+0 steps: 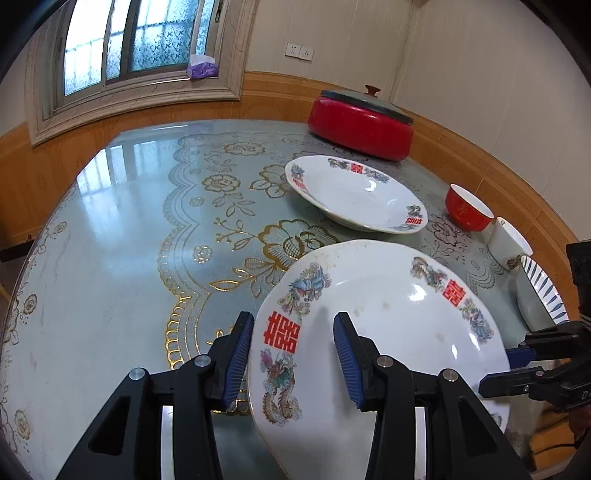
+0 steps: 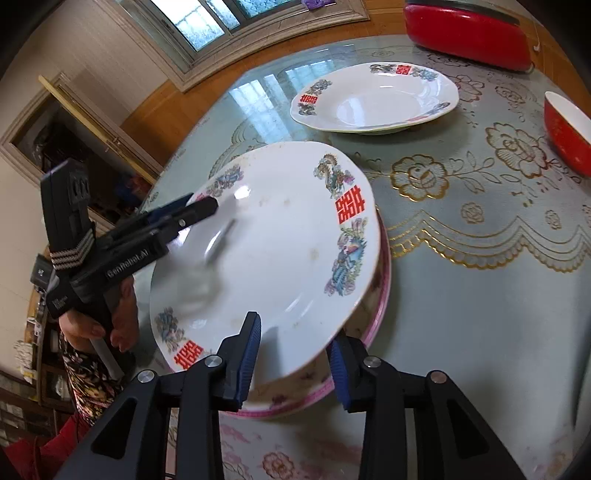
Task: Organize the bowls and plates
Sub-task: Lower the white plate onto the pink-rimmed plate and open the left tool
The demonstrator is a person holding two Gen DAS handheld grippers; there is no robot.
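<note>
A white plate (image 1: 388, 325) with dragon motifs and red characters lies tilted at the near table edge. In the right wrist view this plate (image 2: 273, 258) rests on a pink-rimmed plate (image 2: 369, 332). My left gripper (image 1: 293, 350) straddles its rim, one finger under, one above, pads apart from it. My right gripper (image 2: 293, 360) straddles the opposite rim the same way, with a gap showing. Each gripper shows in the other's view: right gripper (image 1: 517, 365), left gripper (image 2: 195, 206). A second matching plate (image 1: 354, 192) (image 2: 373, 99) sits farther back.
A red bowl (image 1: 467, 212) (image 2: 565, 133), a white cup (image 1: 508, 242) and a blue-striped bowl (image 1: 539, 295) line the right side. A lidded red pot (image 1: 360, 123) (image 2: 465, 33) stands at the back. The glass-topped table (image 1: 129, 240) is bare to the left. A person's hand (image 2: 122, 314) holds the left gripper.
</note>
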